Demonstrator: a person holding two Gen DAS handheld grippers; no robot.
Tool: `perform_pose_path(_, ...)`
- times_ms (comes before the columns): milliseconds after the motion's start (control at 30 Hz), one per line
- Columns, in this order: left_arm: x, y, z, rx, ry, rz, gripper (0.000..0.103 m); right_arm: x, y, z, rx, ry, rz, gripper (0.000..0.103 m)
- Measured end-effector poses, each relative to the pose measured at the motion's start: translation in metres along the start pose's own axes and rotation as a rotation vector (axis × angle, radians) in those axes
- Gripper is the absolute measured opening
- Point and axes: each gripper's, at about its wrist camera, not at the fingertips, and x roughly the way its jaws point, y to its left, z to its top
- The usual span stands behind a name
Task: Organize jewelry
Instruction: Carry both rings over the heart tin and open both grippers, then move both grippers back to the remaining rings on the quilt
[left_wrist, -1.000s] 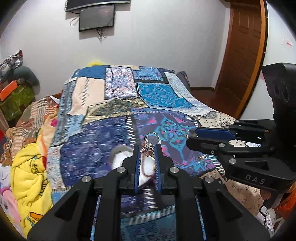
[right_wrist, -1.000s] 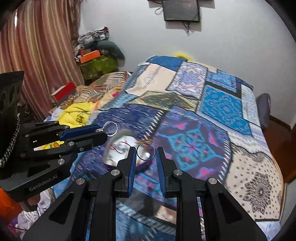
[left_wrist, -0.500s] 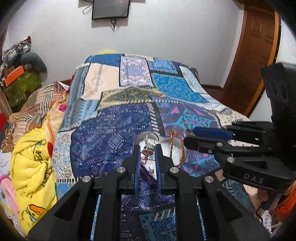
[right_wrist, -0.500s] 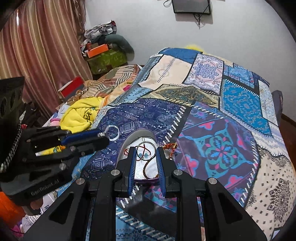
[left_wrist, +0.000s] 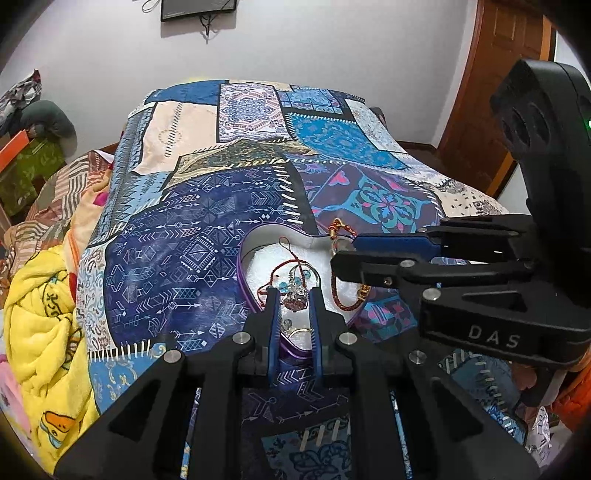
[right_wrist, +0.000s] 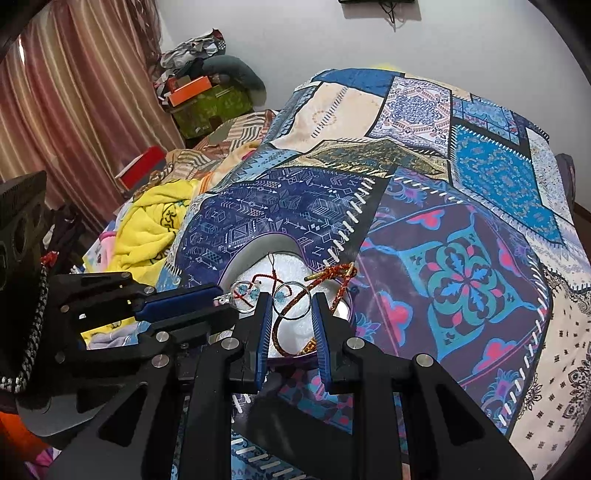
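Observation:
A heart-shaped tin with a purple rim (left_wrist: 242, 280) and white padding lies on the patchwork bedspread; it also shows in the right wrist view (right_wrist: 266, 242). It holds red thread bracelets (left_wrist: 277, 266) and a red-gold cord (right_wrist: 332, 275) draped over its edge. My left gripper (left_wrist: 293, 295) is shut on a gemstone ring (left_wrist: 295, 295) just above the tin. My right gripper (right_wrist: 290, 302) is shut on a plain silver ring (right_wrist: 291, 301), also over the tin. Each gripper shows side-on in the other's view.
The patchwork bedspread (left_wrist: 192, 229) covers the bed. A yellow blanket (left_wrist: 40, 332) and piled clothes lie at the left edge. Boxes (right_wrist: 207, 96) and a curtain stand at the back left, a wooden door (left_wrist: 491, 74) at the back right.
Both grippers have come down and forward over the bed, from well above it to just over the heart-shaped tin. Each still grips its ring.

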Motion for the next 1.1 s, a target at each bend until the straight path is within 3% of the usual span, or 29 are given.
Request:
perform_pose_path(567, -0.011, 0.002, 0.007, -0.006, -0.019, 0.017, 0.013, 0.005, -0.003, 0.002, 0.006, 0.045, 0.003, 0.02)
perform_pose_path(1100, -0.048, -0.018, 0.024, 0.008, -0.092, 0.036, 0.014, -0.053, -0.009, 0.001, 0.003, -0.06, -0.068, 0.021)
